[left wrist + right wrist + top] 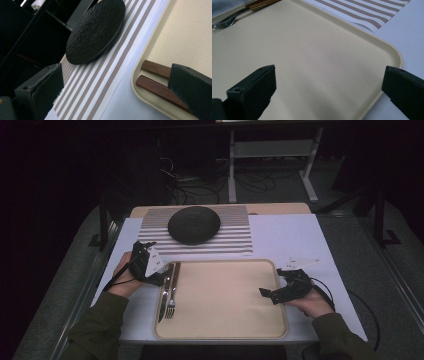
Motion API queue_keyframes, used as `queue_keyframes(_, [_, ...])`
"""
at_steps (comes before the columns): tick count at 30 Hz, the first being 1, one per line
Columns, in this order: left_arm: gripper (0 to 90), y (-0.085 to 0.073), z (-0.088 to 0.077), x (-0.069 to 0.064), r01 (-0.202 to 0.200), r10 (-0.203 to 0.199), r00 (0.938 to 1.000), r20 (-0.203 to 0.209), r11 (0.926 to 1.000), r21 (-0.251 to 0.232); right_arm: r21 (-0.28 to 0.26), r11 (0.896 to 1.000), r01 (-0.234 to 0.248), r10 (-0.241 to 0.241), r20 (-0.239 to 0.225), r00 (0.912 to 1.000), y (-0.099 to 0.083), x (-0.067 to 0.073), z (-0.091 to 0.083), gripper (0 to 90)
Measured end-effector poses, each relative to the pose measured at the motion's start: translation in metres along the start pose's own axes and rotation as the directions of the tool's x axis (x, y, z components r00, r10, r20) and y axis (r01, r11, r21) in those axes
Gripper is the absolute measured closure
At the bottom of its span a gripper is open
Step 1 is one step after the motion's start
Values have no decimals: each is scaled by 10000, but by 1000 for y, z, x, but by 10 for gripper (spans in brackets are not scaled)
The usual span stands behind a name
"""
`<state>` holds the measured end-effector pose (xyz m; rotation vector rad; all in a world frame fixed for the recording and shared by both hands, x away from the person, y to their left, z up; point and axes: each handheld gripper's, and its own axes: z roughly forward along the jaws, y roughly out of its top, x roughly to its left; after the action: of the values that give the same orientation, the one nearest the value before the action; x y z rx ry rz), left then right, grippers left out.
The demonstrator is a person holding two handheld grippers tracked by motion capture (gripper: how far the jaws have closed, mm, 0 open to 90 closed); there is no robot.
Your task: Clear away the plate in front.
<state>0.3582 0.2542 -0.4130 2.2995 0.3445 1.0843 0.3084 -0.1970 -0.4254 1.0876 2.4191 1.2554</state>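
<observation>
A cream tray [225, 295] lies at the table's front. A fork [171, 306] and a knife [163, 302] with wooden handles [155, 69] rest along its left side. My left gripper [151, 265] hovers just left of the tray's far-left corner, open with nothing between its jaws [117, 96]. Its right jaw stands over the handle ends. My right gripper [274, 284] is open above the tray's right edge [329, 95], and the tray's bare surface [312, 50] shows between its jaws. The fork [224, 23] lies far across the tray.
A round black textured plate [194, 224] sits on a striped placemat [230, 240] behind the tray. A white sheet [300, 235] covers the table. Beyond the table are metal frame legs and cables on a dark floor.
</observation>
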Motion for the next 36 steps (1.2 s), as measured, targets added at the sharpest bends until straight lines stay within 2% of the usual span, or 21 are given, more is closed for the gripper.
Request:
queue_keyframes(6, [0,1,0,0,-453,454,9989,-148,9990,35,-10,10000,-9,9,-12,10000,0,0,0,0])
queue_keyframes(15, [0,1,3,-1,-1111,1114,9931,-378,9937,109,-8,10000,15,-15,-12,10000,0,0,1,0])
queue_keyframes(26, [1,1,3,-5,-1946,1965,9777,-742,9803,325,-4,10000,25,-25,-12,10000,0,0,1,0])
queue_keyframes(36, [1,1,2,-7,-2434,2463,9641,-989,9691,406,-8,10000,18,-18,-23,10000,0,0,0,0])
